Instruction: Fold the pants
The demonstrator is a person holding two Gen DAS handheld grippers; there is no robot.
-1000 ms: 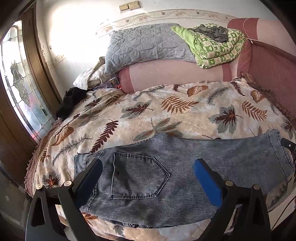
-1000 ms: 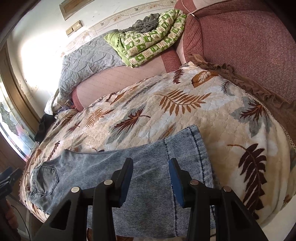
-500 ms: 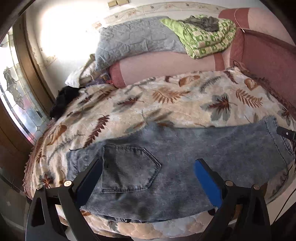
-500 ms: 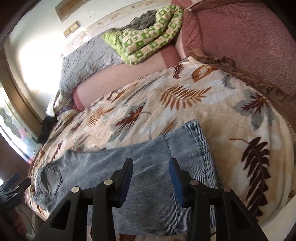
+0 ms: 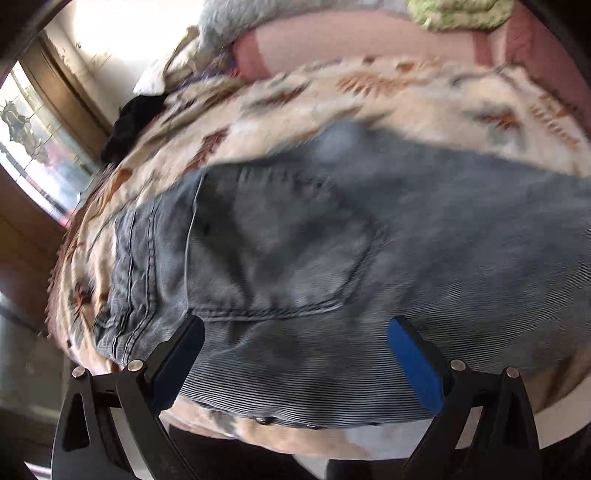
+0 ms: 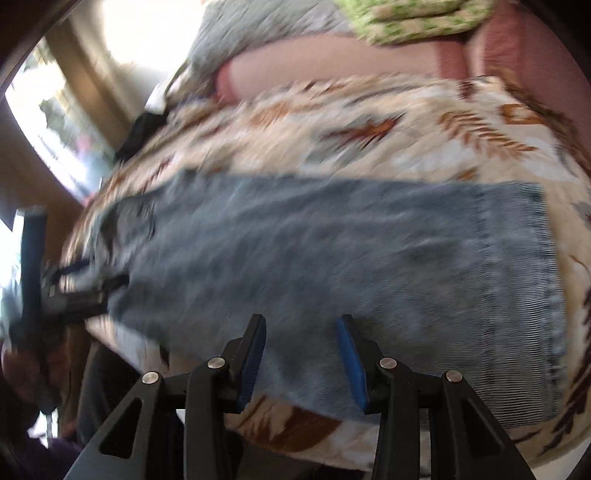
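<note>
Grey-blue denim pants (image 5: 332, 236) lie flat across the near edge of a leaf-print bedspread (image 5: 406, 96), waist to the left, leg hem to the right (image 6: 517, 277). A back pocket (image 5: 273, 251) faces up. My left gripper (image 5: 295, 354) is open and empty, just above the waist end near the bed's front edge. My right gripper (image 6: 301, 347) is open and empty, over the near edge of the leg. The left gripper also shows in the right wrist view (image 6: 55, 291), at the waist. Both views are motion-blurred.
A pink bolster (image 5: 351, 40), a grey quilted pillow (image 6: 266, 26) and a green patterned blanket (image 6: 413, 18) lie at the back. Dark clothing (image 5: 133, 122) sits at the bed's far left by a stained-glass window (image 5: 33, 147). A red upholstered headboard (image 6: 535, 55) rises on the right.
Both grippers have moved down and forward, close to the pants. The right wrist view has swung left along the leg. Both stay open.
</note>
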